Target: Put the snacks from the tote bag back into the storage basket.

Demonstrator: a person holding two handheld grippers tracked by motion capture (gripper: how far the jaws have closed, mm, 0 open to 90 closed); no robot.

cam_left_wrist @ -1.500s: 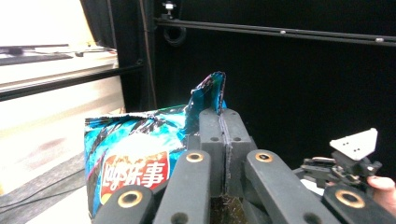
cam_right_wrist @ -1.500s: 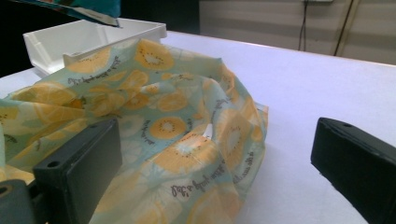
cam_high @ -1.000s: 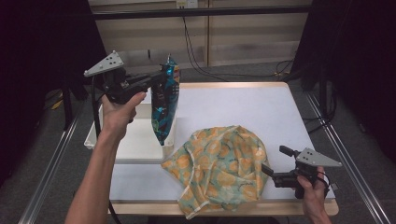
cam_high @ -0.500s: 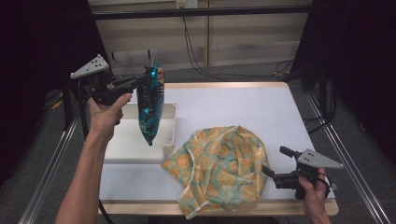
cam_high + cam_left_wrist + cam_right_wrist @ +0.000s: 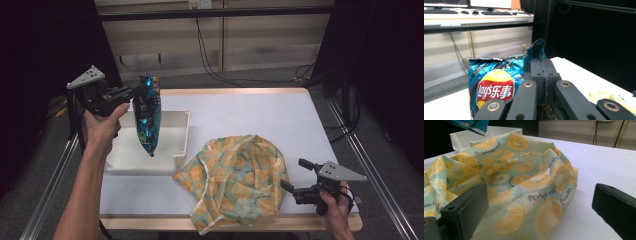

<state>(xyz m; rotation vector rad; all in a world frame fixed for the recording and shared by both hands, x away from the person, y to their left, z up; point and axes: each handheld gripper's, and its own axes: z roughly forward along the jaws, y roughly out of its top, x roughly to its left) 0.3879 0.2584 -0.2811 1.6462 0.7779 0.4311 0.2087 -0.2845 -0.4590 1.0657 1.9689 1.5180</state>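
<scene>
Above the white tray (image 5: 181, 142) at the table's left side, a blue Lay's chip bag (image 5: 148, 116) hangs in the air, long axis vertical, bottom corner pointing down over the tray's inside, not touching it. The left gripper (image 5: 134, 91) has the bag by its top edge; in the left gripper view the two black jaws are pressed together on the bag's crimped top (image 5: 535, 51), with the logo side of the bag (image 5: 495, 82) spread to the left of the jaws. The person's left hand (image 5: 102, 125) holds that gripper up at the table's left edge, forearm coming up from the bottom left, grey three-cornered plate on top.

The tray is shallow and rectangular and sits on the white table (image 5: 260, 112) near its left edge. Just beside the tray's right front corner lies a crumpled cloth (image 5: 235, 177) printed with orange slices on pale green, bunched into a loose mound, its front edge reaching the table's near edge. In the right gripper view the cloth (image 5: 519, 185) sits directly ahead, the tray (image 5: 499, 131) behind it and the bag's lower corner (image 5: 471, 125) at top left.

The right gripper (image 5: 295, 176) rests low at the table's front right, held by the right hand (image 5: 334, 205), jaws wide apart and holding nothing, tips just beside the cloth's right edge; whether they touch it cannot be told.
</scene>
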